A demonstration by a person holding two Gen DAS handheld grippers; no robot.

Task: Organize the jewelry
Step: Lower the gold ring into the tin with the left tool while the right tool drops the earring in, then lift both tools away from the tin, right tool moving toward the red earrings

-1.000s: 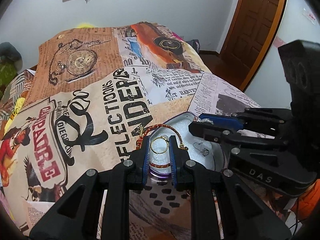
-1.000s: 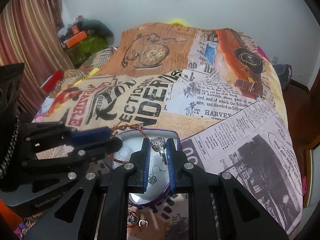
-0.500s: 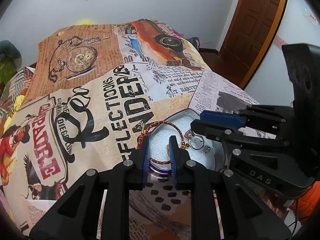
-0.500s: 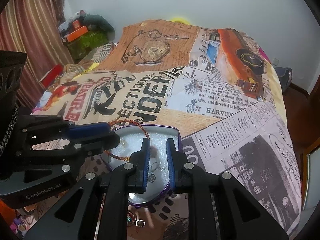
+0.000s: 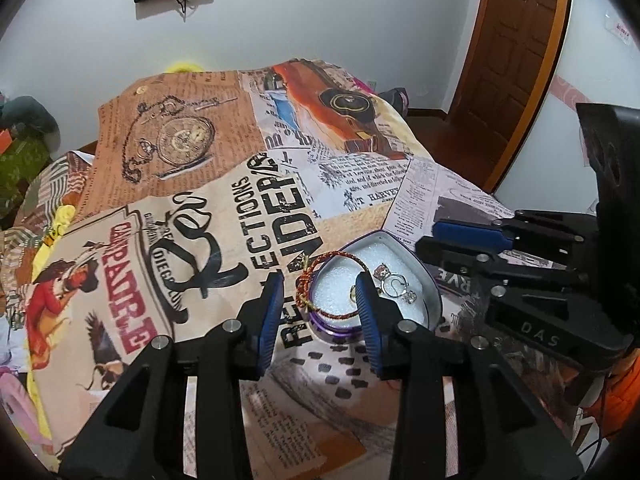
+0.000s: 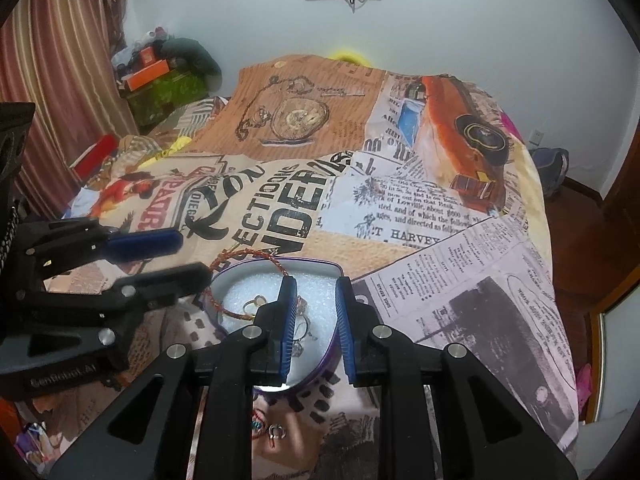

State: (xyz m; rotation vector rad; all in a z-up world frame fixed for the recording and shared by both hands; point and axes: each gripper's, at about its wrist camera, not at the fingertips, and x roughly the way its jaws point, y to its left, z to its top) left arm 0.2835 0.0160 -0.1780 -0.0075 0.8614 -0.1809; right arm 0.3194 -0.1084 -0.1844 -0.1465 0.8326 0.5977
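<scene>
Several pieces already lie in the purple tin (image 5: 434, 300) on the printed bedspread (image 5: 208, 216): a gold ring (image 6: 256, 303) on the white foam, a stone ring (image 5: 382, 270) and silver hoop earrings (image 5: 396, 286) beside it, while the red-gold braided bracelet (image 5: 320, 264) sits half in, its loop draped over the tin's left rim. We judge the sorting well along but not finished, since at least two small pieces (image 6: 272, 430) lie loose on the cloth near us, just short of the tin.

Our left gripper (image 5: 320, 300) hovers over the tin's near-left edge with its jaws spread; they have just been opening, and nothing is between the pads now. Our right gripper (image 6: 316, 312) hangs over the tin's right half with a narrow gap between its pads, pinching nothing that we can see.

The right gripper's left finger covers part of the earrings, so we cannot count them or tell how they lie. The loose pieces near us are too small to name, and the tin's near wall is cut off behind the fingers. No lid shows.
</scene>
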